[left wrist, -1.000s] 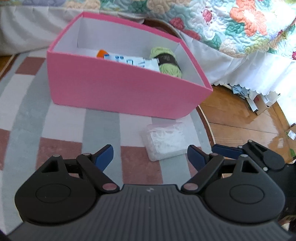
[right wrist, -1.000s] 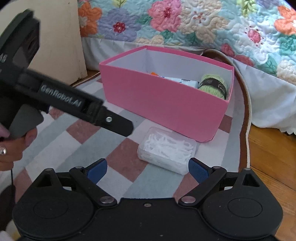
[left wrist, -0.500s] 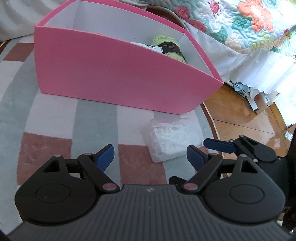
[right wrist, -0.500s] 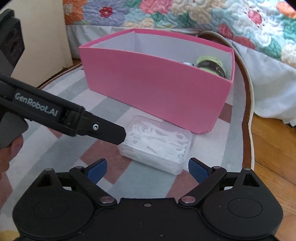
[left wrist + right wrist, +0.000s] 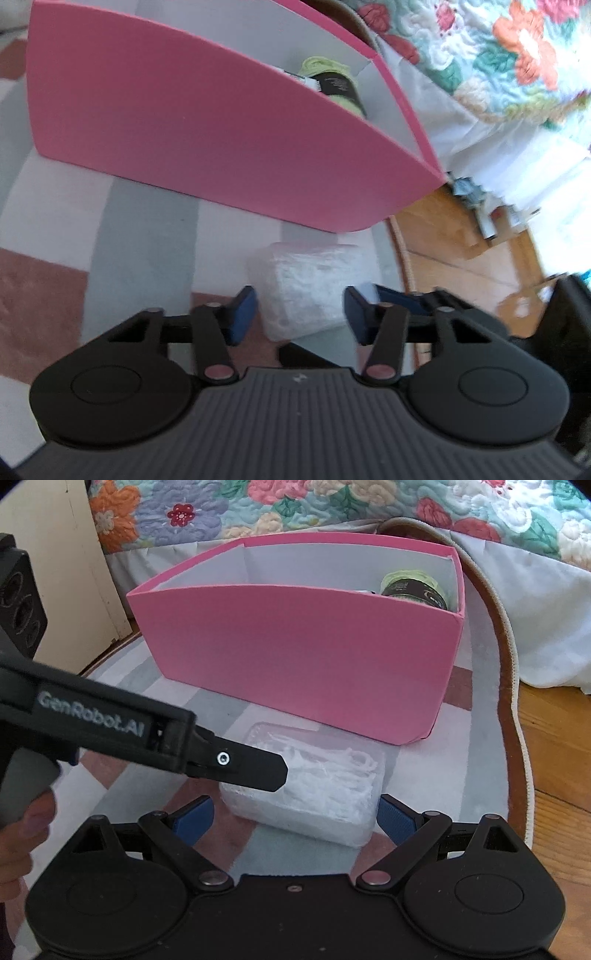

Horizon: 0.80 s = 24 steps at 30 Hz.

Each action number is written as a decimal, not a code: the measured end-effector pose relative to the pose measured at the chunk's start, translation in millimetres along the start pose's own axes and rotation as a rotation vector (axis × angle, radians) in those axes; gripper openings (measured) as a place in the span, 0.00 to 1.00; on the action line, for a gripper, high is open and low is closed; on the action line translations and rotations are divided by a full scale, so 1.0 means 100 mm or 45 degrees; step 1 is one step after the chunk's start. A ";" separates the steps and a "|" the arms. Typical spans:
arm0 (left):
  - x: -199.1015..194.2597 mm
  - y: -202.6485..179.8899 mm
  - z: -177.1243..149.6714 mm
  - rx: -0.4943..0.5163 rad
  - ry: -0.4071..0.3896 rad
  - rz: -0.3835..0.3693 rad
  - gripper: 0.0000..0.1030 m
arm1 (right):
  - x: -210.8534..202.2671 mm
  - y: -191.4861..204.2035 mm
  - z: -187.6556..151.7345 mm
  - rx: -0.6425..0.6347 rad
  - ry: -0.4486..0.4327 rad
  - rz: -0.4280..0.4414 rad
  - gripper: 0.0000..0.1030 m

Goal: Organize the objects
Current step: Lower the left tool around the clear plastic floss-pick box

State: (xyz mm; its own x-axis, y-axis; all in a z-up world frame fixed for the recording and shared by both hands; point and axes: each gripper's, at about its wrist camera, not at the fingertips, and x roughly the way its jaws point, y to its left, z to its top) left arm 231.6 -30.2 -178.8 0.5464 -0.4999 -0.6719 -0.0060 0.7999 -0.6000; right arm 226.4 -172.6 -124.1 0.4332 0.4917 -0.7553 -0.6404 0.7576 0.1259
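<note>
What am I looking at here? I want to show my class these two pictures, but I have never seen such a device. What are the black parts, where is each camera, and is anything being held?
There is no robot: a person holds a hand-operated two-finger gripper in each hand. Each picture comes from a camera on one gripper, looking forward past its blue-padded fingers.

In the left wrist view, the left gripper is closing its jaws around a clear plastic box of white floss picks; the pads do not seem to press it yet. In the right wrist view, the right gripper stands open just before the same box, which lies on a checked rug. The black bar entering from the left is the other gripper.

Behind stands a pink box holding green yarn.
</note>
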 end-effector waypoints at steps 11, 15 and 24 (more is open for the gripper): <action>-0.32 0.10 -0.13 -0.062 0.099 0.047 0.36 | -0.05 0.12 0.01 0.107 0.053 0.126 0.95; -0.38 0.20 -0.14 -0.111 0.113 0.060 0.36 | -0.08 0.22 -0.02 0.083 0.062 0.173 0.95; -0.35 0.23 -0.16 -0.126 0.126 0.118 0.39 | -0.10 0.13 -0.02 0.084 0.078 0.197 0.86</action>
State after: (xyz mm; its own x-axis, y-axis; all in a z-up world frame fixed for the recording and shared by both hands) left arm 198.6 0.0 -176.1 0.4543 -0.4597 -0.7631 -0.1377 0.8101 -0.5699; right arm 212.5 -167.9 -116.5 0.2922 0.5791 -0.7611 -0.6523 0.7026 0.2842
